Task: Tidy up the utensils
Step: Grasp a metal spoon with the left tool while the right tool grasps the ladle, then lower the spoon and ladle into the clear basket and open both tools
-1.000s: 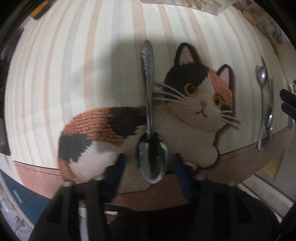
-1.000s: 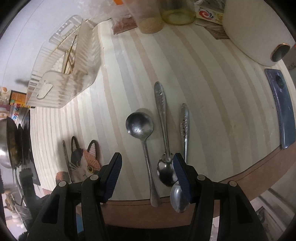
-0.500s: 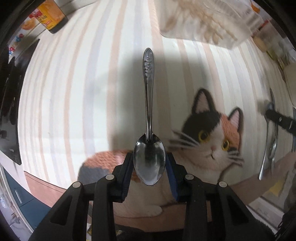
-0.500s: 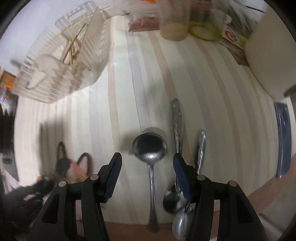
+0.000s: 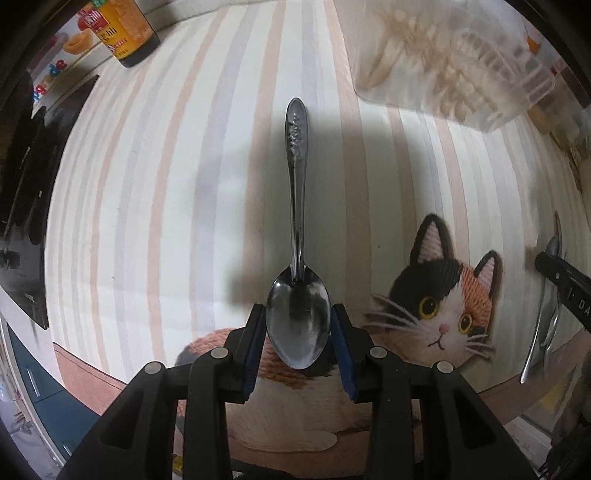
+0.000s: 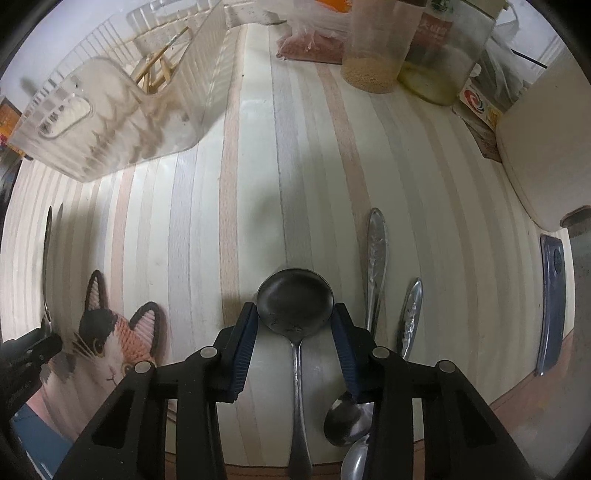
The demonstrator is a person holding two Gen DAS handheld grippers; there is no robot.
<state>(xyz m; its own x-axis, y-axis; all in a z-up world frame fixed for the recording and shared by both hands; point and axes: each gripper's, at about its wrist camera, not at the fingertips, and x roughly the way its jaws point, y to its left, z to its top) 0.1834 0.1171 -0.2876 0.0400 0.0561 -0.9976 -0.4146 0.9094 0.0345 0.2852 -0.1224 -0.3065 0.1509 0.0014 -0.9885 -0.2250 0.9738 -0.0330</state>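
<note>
My left gripper (image 5: 298, 325) is shut on the bowl of a steel spoon (image 5: 297, 236) and holds it above the striped counter, handle pointing away. My right gripper (image 6: 294, 317) is open, its blue pads either side of the round bowl of a ladle-like spoon (image 6: 295, 306) that lies on the counter. Two more spoons (image 6: 375, 266) lie just right of it, one bowl partly hidden behind the right finger. A clear utensil basket (image 6: 110, 110) with chopsticks stands at the back left; it also shows in the left wrist view (image 5: 454, 66).
A knitted cat mat (image 5: 436, 314) lies at the counter's front edge, also in the right wrist view (image 6: 110, 332). Jars (image 6: 373, 48) and a white appliance (image 6: 546, 147) stand at the back right, a blue phone (image 6: 550, 302) at the right, a sauce bottle (image 5: 122, 29) far left.
My left gripper closed on the spoon's bowl and lifted it off the cat mat, moving away from it. My right gripper moved forward and left until its pads flank the round spoon.
</note>
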